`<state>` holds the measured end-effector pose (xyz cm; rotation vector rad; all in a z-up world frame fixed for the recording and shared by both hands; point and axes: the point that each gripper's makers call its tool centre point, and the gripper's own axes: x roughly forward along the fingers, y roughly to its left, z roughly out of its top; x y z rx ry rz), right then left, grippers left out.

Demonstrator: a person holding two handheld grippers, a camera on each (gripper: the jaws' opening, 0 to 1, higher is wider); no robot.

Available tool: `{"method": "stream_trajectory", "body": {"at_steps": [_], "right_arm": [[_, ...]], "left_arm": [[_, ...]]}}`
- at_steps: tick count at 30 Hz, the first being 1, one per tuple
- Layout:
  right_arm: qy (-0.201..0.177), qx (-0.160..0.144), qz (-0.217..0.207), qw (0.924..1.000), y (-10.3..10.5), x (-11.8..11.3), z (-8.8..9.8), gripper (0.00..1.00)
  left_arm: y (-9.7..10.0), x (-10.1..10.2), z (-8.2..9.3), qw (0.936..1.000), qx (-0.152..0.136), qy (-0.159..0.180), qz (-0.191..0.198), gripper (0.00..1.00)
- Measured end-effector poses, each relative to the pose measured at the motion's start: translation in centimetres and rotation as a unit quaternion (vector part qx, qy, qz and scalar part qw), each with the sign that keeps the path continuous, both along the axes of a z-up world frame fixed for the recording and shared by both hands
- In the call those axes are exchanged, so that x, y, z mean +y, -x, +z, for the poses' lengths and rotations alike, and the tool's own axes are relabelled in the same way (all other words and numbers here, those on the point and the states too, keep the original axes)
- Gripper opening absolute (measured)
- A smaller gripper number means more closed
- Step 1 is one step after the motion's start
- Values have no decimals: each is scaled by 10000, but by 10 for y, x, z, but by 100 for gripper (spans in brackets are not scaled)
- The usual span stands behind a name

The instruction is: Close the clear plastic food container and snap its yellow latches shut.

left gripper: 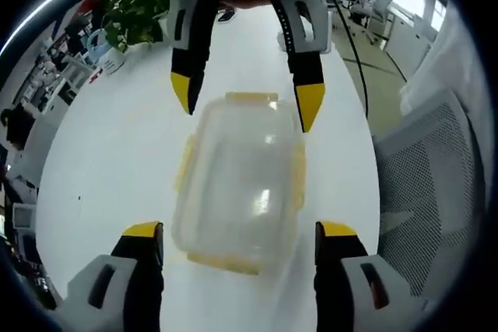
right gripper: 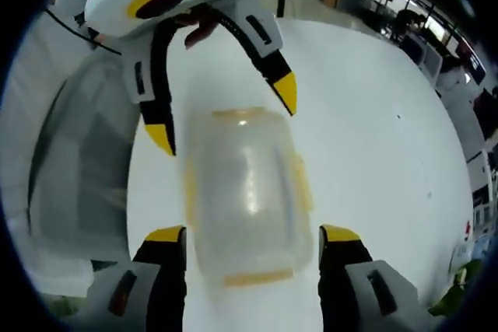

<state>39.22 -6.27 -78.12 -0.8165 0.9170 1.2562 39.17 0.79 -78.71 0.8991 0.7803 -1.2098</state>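
A clear plastic container (left gripper: 241,180) with its lid on lies on the white table (left gripper: 109,161). Yellow latches run along its sides and both ends; I cannot tell whether they are snapped down. My left gripper (left gripper: 241,232) is open, its yellow-tipped jaws straddling the near end of the box. Facing it from the far end, my right gripper (left gripper: 246,100) is also open, tips just above that end's latch. In the right gripper view the container (right gripper: 245,192) sits between the right gripper's (right gripper: 253,235) jaws, with the left gripper (right gripper: 224,114) open opposite.
A grey mesh chair (left gripper: 436,169) stands beside the table's right edge and appears again as the chair (right gripper: 78,153). At the far left is a potted plant (left gripper: 136,13). A black cable (left gripper: 350,36) runs along the far right edge. Office desks lie beyond.
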Motion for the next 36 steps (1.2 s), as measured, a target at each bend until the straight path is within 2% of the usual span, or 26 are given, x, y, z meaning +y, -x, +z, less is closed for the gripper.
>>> {"method": "stream_trajectory", "body": {"at_steps": [22, 30, 36], "right_arm": [[149, -207, 210, 9995, 5, -4, -21, 77], [297, -372, 305, 9984, -1, -5, -29, 74], [242, -299, 280, 9989, -1, -5, -29, 74]], "left_arm": [[-3, -2, -24, 9991, 82, -305, -282, 85], [-7, 1, -28, 9985, 103, -409, -358, 81], [-9, 2, -32, 9982, 180, -488, -295, 81]]}}
